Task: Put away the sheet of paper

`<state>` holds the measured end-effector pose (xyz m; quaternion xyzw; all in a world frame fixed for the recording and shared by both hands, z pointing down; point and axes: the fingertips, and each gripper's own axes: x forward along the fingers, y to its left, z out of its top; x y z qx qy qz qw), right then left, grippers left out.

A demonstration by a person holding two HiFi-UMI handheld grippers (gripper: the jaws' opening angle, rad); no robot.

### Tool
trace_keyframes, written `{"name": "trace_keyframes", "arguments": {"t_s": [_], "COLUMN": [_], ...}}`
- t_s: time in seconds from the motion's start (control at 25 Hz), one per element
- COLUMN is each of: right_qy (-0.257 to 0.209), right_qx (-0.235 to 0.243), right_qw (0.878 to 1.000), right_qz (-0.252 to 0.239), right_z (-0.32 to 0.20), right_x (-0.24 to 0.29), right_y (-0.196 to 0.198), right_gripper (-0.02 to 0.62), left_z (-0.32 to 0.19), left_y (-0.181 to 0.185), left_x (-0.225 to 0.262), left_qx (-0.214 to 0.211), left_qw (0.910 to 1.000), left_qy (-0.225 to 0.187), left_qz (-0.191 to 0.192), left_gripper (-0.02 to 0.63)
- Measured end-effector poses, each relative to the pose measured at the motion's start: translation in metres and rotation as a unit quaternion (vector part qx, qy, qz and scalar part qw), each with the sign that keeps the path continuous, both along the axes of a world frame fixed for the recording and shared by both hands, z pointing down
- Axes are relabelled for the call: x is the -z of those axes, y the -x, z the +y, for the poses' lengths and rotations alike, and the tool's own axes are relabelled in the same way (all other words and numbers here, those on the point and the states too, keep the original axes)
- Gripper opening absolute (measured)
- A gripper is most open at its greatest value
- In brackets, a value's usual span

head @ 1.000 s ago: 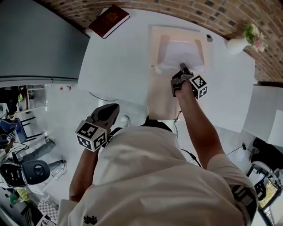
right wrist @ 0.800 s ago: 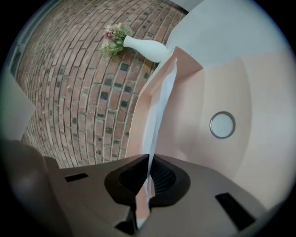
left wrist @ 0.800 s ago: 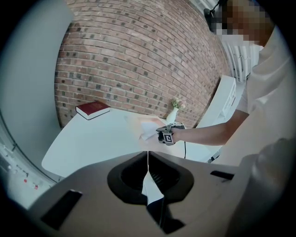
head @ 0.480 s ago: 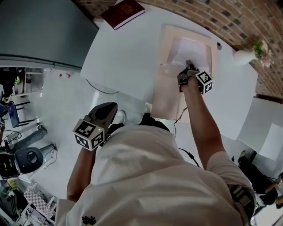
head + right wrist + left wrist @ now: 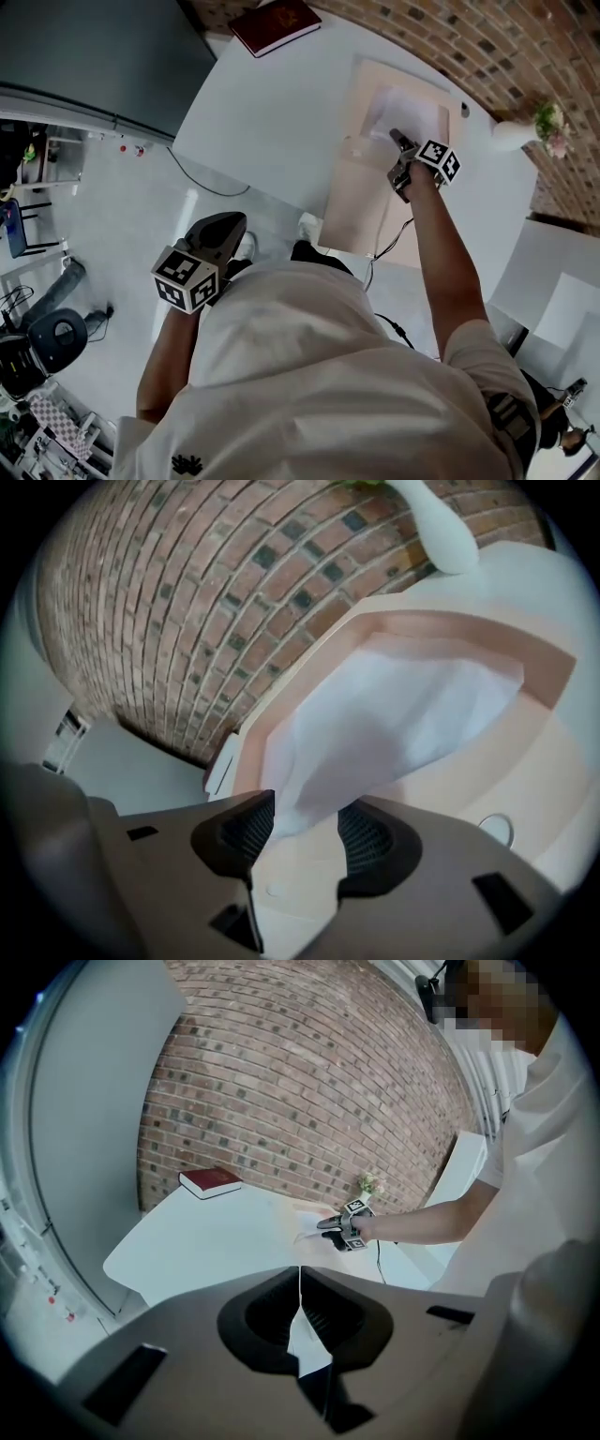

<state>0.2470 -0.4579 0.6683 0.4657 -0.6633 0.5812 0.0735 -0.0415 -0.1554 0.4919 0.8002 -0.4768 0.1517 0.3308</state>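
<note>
The white sheet of paper (image 5: 405,111) (image 5: 394,724) lies inside an open peach folder (image 5: 361,202) (image 5: 450,621) on the white table. My right gripper (image 5: 394,134) (image 5: 305,832) reaches to the sheet's near edge. Its jaws are opening; the sheet's corner hangs between them, and the pads do not press on it. My left gripper (image 5: 225,230) (image 5: 298,1312) hangs low at my left side, off the table, shut with nothing in it. In the left gripper view, the right gripper (image 5: 342,1232) shows far off at the folder.
A dark red book (image 5: 279,23) (image 5: 210,1181) lies at the table's far left corner. A white vase with flowers (image 5: 514,133) (image 5: 441,527) stands right of the folder near the brick wall. A cable trails off the table's near edge.
The right gripper has stayed at the sheet's near edge in the folder. The head view has swung, so the table sits higher and further right. The left gripper has not moved.
</note>
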Motion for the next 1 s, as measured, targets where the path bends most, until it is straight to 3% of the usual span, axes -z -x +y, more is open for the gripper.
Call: {"name": "trace_keyframes", "arguments": {"t_s": [0.16, 0.36, 1.0], "right_qy": [0.035, 0.05, 0.021], "right_qx": [0.081, 0.144, 0.147], "right_qw": [0.995, 0.984, 0.98], "right_qz": [0.05, 0.097, 0.134], "right_z": [0.008, 0.015, 0.063], "right_x": [-0.004, -0.002, 0.03], "right_y": [0.004, 0.007, 0.023], "right_gripper": [0.239, 0.242, 0.241], "left_z": [0.004, 0.003, 0.013], "left_y": [0.005, 0.016, 0.056], "left_x": [0.0, 0.003, 0.013], "left_qx": [-0.003, -0.008, -0.04], "left_qw": [1.0, 0.9999, 0.9985], "left_qy": [-0.004, -0.009, -0.032], "left_qz": [0.003, 0.007, 0.017], "left_gripper": [0.025, 0.025, 0.025]}}
